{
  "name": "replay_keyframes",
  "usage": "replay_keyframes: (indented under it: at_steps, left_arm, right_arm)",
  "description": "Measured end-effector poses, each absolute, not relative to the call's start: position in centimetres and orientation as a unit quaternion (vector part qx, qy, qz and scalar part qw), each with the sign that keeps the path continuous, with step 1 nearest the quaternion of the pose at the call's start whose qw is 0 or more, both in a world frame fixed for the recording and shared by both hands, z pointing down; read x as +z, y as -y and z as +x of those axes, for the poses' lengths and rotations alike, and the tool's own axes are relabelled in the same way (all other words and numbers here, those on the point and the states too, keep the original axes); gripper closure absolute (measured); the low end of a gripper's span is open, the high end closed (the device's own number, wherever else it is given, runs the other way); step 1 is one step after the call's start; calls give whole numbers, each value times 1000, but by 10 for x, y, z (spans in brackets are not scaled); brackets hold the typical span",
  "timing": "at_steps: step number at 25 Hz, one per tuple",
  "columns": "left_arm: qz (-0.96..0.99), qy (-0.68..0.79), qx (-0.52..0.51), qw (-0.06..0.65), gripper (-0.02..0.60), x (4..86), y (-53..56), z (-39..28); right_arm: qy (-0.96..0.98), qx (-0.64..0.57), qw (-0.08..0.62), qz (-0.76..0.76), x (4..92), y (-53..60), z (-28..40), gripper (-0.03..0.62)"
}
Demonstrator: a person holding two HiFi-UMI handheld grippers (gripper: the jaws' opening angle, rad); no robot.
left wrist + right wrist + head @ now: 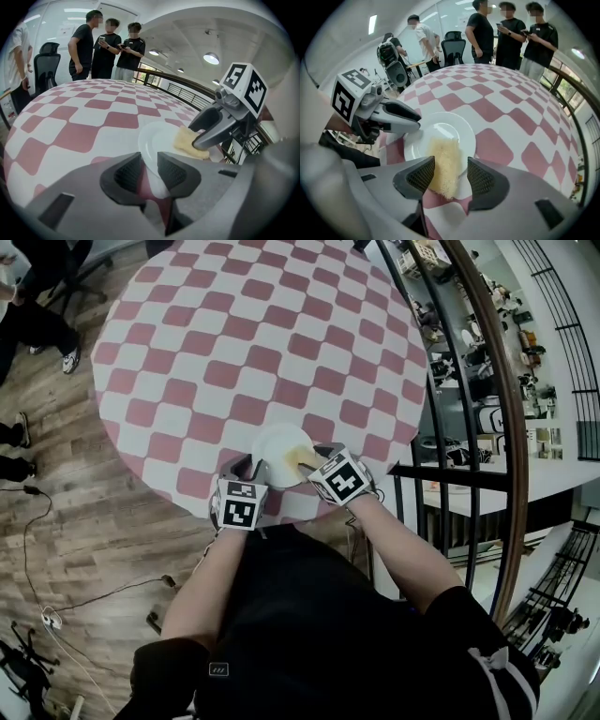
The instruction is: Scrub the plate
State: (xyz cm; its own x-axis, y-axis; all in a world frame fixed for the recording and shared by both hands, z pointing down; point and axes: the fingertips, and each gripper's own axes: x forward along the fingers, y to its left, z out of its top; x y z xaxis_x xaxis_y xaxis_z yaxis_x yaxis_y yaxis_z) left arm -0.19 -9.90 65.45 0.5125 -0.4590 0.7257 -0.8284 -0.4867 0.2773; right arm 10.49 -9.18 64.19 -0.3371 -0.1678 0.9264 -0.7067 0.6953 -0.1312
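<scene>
Right gripper view: close the released right claw (451, 176) squarely on the sponge (445, 161), then rub the plate (443, 123) flat, with the left claw (150, 171) clenched on its rim.

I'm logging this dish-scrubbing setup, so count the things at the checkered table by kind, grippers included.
Round white plate: 1
Soft yellow sponge: 1
Handheld two-jaw grippers: 2, left gripper and right gripper
Total: 4

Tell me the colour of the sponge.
The sponge is pale yellow on a white plate; clearest in the right gripper view.
</scene>
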Motion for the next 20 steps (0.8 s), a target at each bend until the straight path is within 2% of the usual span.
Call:
replay_keyframes:
  at_steps: [4, 7, 12, 20]
  left_arm:
    - [812, 395, 293, 316, 471, 655, 99, -2]
    - [812, 396, 290, 316, 471, 655, 98, -3]
    - [813, 393, 289, 317, 471, 656, 98, -1]
    - [815, 390, 288, 317, 472, 655, 97, -1]
  right_arm:
    - [774, 280, 512, 244, 645, 74, 88, 385]
    - [777, 276, 518, 229, 647, 68, 81, 456]
    - [780, 233, 523, 250, 651, 87, 88, 517]
    - [752, 129, 555, 331, 639, 147, 119, 533]
